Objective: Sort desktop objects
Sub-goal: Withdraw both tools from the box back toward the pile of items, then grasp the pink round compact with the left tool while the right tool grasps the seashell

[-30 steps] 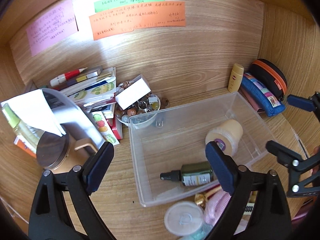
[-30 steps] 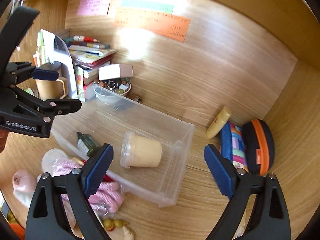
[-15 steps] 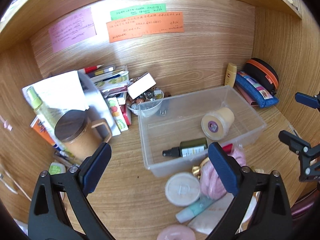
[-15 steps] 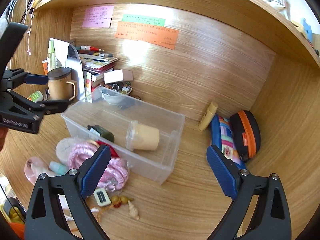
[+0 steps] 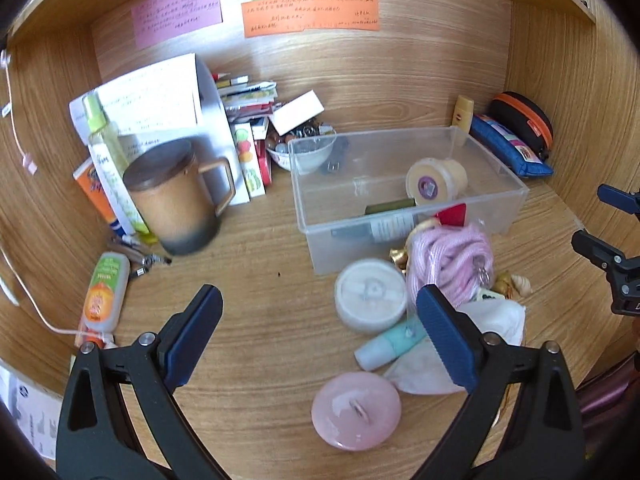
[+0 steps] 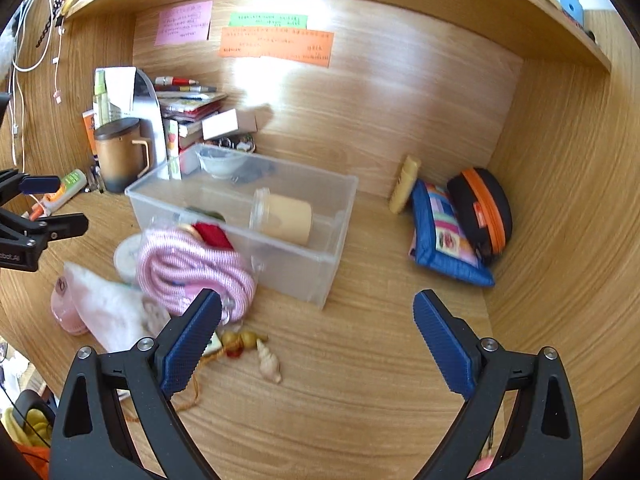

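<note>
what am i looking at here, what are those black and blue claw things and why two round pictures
They are handheld tongs, one in each of a person's hands, each carrying a wide-angle camera that looks out along its fingers. One picture comes from the left tongs, the other from the right tongs. Both are open and hold nothing. On the wooden desk sits a clear bin with a beige jar lying inside. In front lie a pink cord, a white round tin and a pink lid; a brown mug stands left.
</note>
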`<state>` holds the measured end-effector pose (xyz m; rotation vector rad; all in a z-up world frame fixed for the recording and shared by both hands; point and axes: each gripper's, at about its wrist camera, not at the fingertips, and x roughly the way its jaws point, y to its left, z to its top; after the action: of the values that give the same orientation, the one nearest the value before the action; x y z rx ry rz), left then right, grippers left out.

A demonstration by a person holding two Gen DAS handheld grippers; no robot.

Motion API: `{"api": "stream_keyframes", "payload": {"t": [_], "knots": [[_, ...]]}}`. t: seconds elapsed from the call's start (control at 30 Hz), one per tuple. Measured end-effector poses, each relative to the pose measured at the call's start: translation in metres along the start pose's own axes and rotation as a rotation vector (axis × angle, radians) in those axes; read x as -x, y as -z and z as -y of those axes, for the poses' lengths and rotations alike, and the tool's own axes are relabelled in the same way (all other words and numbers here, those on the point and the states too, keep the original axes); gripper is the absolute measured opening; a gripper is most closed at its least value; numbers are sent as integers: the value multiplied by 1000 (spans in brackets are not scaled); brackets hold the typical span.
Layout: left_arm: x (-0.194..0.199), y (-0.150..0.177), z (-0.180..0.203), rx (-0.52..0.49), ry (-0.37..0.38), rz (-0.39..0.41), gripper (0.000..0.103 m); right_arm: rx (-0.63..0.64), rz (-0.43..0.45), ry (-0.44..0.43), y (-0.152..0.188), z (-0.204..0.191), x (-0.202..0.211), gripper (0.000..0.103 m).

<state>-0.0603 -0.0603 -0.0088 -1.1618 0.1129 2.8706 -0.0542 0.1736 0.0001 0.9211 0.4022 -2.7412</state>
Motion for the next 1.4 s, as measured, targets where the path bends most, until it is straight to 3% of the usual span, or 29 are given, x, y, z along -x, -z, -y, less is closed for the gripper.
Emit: {"api": "stream_keyframes", "payload": {"t": [0.43,0.83,1.1,1.4], "knots": [[-11,50,-4,72,56,-91,99,-7,-109,-13,34,-9,-27,96],[-25,73,1,86,102,-167,99,-57,-167,-57,49,-1,-46,96],[-36,81,2,93,72,-183,99,-55,-178,-91,51,-5,-60,93],[-39,81,-1,114,42,-158,99,-15,-204,-149,50,-14,-72,59]]}}
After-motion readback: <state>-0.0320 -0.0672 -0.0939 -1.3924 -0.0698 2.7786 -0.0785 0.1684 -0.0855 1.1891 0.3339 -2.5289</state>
